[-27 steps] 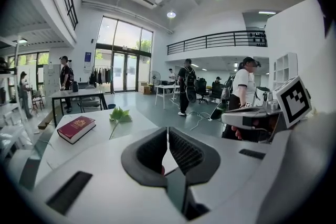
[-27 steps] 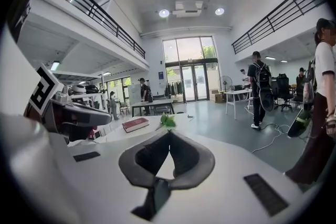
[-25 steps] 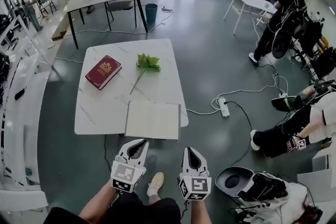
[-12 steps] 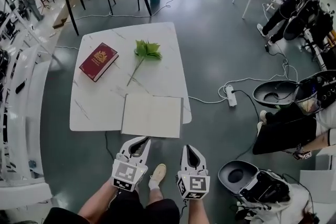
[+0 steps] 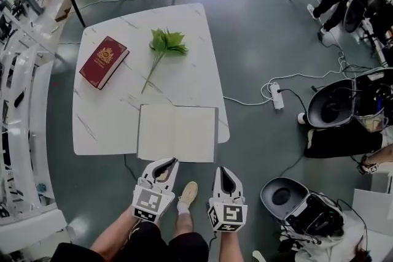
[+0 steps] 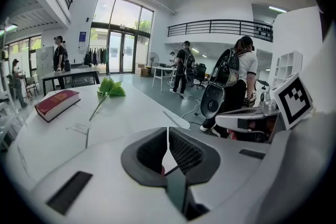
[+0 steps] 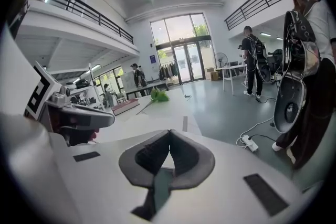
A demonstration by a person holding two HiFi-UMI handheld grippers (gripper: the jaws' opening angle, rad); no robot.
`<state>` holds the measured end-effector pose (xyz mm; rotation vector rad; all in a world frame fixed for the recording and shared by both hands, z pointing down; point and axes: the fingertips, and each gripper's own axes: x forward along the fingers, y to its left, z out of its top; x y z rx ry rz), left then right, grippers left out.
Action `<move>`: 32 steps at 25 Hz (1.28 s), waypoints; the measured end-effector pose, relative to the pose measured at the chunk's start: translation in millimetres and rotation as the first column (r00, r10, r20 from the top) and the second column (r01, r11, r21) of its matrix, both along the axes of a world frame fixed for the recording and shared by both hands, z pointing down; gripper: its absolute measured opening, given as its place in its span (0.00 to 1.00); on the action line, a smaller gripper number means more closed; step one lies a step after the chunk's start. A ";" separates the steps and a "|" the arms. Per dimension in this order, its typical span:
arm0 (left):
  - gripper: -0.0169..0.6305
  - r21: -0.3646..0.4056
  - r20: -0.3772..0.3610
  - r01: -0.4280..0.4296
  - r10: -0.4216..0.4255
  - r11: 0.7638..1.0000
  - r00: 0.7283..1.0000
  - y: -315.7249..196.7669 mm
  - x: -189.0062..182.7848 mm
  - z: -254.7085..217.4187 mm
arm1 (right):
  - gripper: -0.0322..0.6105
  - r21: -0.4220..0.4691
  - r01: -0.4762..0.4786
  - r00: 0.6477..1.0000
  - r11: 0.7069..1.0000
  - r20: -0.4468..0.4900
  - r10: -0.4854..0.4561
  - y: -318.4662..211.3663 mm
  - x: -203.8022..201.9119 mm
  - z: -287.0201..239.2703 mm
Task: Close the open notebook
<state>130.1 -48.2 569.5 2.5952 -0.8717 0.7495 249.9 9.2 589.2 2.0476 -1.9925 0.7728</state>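
Observation:
The open notebook (image 5: 177, 132) lies flat with blank cream pages up, at the near edge of the white table (image 5: 190, 27). Just short of its near edge, off the table, my left gripper (image 5: 172, 162) hovers below the left page. Its jaws meet with nothing between them, as the left gripper view (image 6: 167, 131) also shows. My right gripper (image 5: 221, 170) hangs beside the notebook's near right corner, also shut and empty; its tips touch in the right gripper view (image 7: 169, 134). Neither gripper touches the notebook.
A red hardcover book (image 5: 103, 61) and a green leafy sprig (image 5: 164, 43) lie farther back on the table. A power strip (image 5: 276, 95) with cables and dark helmet-like shells (image 5: 330, 108) sit on the floor at right. My shoe (image 5: 187, 193) shows between the grippers.
Both grippers have sunk and come nearer to the notebook's near edge, and the table now sits closer in the head view. Both jaws stayed shut.

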 end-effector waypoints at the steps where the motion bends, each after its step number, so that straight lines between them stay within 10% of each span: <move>1: 0.07 -0.005 0.002 -0.003 0.003 1.000 1.000 -3.1 1.7 5.5 | 0.08 -0.006 0.000 1.000 1.000 0.000 0.000 -3.2 1.1 5.6; 11: 0.07 -0.066 0.021 -0.005 0.007 0.998 1.000 -16.9 14.9 51.1 | 0.08 -0.062 0.016 0.999 0.998 0.047 -0.013 -22.1 13.7 57.0; 14: 0.07 -0.085 0.021 0.003 -0.001 0.996 1.000 -17.4 17.0 59.4 | 0.29 -0.069 0.058 0.993 0.996 0.105 -0.051 -27.1 9.0 68.7; 32: 0.07 -0.128 0.045 0.025 -0.019 0.991 0.999 -23.1 6.9 88.2 | 0.47 -0.110 0.137 0.929 0.984 0.358 -0.089 -40.0 -11.2 121.0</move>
